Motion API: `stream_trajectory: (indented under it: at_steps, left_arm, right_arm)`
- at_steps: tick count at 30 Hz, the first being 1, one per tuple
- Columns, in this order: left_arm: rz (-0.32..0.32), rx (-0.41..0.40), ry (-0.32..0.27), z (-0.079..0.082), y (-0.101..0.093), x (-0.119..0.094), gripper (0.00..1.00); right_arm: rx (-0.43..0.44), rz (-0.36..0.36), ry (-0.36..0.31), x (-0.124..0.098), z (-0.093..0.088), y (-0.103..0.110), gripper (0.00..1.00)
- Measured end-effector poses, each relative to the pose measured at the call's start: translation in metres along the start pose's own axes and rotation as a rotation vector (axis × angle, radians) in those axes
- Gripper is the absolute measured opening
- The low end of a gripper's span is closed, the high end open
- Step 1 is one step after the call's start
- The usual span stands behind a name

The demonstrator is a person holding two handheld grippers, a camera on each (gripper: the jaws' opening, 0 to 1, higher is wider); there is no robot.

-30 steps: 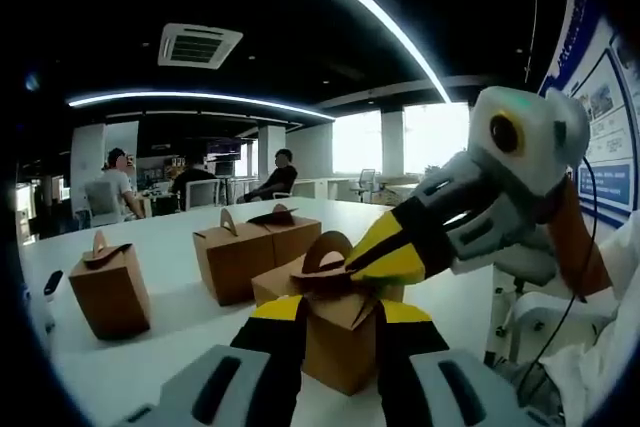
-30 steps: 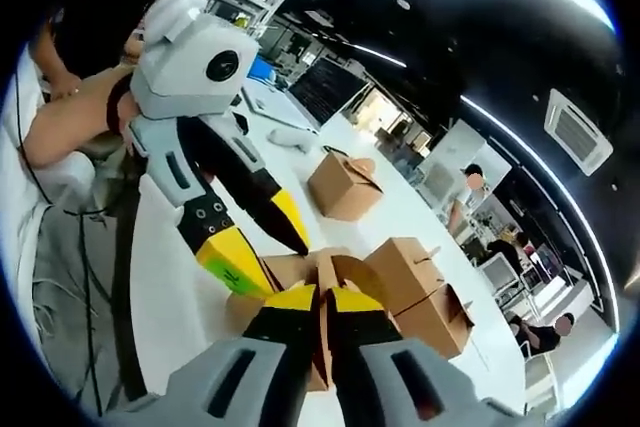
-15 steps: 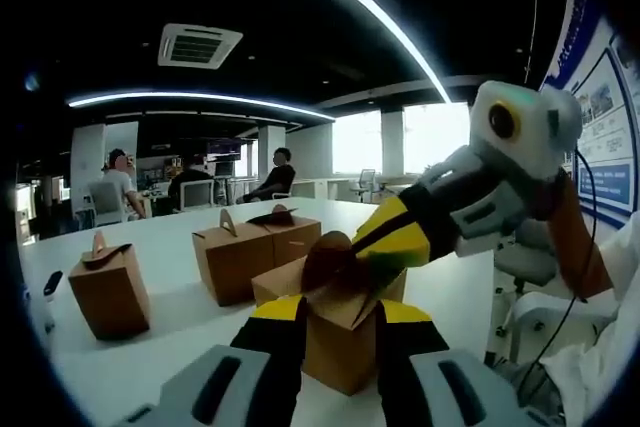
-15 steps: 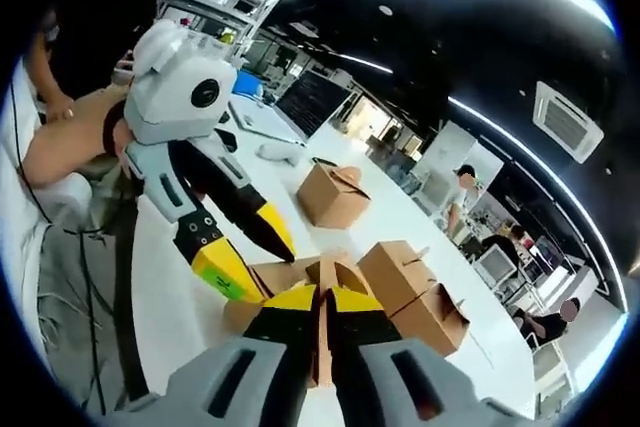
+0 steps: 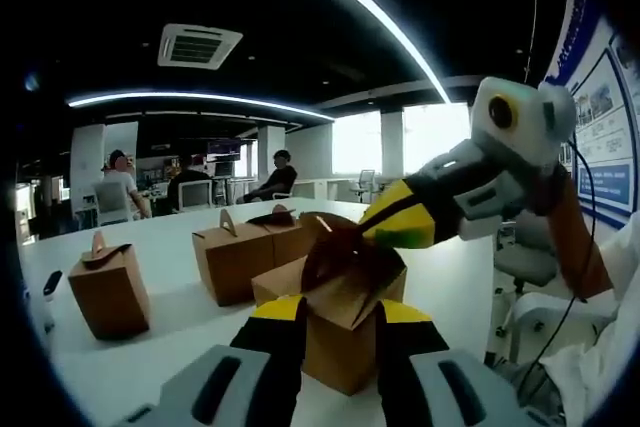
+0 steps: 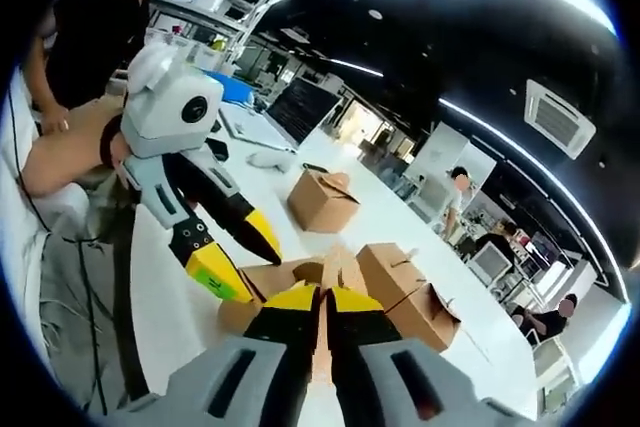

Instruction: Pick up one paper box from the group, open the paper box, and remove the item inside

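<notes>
Boxes (image 5: pixel 235 255) crowd behind the held box (image 5: pixel 340 332): left tongs (image 5: pixel 335 319) clamp it, right tongs (image 6: pixel 321 299) pinch its flap (image 5: pixel 335 252).

No word, number or brand can be read. In the left gripper view, the wall posters (image 5: pixel 603 137) at the right edge carry blue panels and lines of print, but the lettering is too small and blurred to make out. In the right gripper view, the green patch (image 6: pixel 217 278) on the left gripper's jaw bears dark marks that cannot be told as letters. The brown paper boxes (image 5: pixel 236 259) on the white table (image 5: pixel 170 332) show plain sides.
</notes>
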State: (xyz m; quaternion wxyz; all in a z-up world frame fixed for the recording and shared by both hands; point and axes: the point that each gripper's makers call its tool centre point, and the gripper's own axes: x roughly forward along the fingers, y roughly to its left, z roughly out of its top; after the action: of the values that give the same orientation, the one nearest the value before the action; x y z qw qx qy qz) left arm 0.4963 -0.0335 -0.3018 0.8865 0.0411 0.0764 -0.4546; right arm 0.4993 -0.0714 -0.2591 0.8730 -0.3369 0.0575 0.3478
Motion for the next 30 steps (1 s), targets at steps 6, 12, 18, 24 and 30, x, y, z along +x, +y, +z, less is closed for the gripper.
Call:
stream_trajectory:
  at_steps: [6, 12, 18, 24, 30]
  left_arm:
    - [0.0, -0.001, -0.001, 0.0, 0.0, 0.0, 0.29]
    - [-0.001, 0.001, -0.002, 0.0, 0.0, 0.0, 0.29]
    - [-0.001, 0.001, -0.003, 0.0, -0.001, 0.0, 0.29]
    - [-0.002, 0.003, -0.003, 0.0, -0.001, 0.0, 0.29]
    - [-0.001, 0.003, -0.003, 0.0, 0.0, 0.001, 0.29]
  right_arm:
    - [0.01, -0.029, -0.012, -0.007, 0.0, -0.007, 0.05]
    - [0.049, -0.047, -0.027, -0.012, -0.001, -0.015, 0.05]
    - [0.112, -0.054, -0.048, -0.017, -0.003, -0.022, 0.05]
    - [0.21, -0.054, -0.1, -0.02, -0.005, -0.026, 0.06]
    - [0.273, -0.066, -0.124, -0.025, -0.01, -0.033, 0.06]
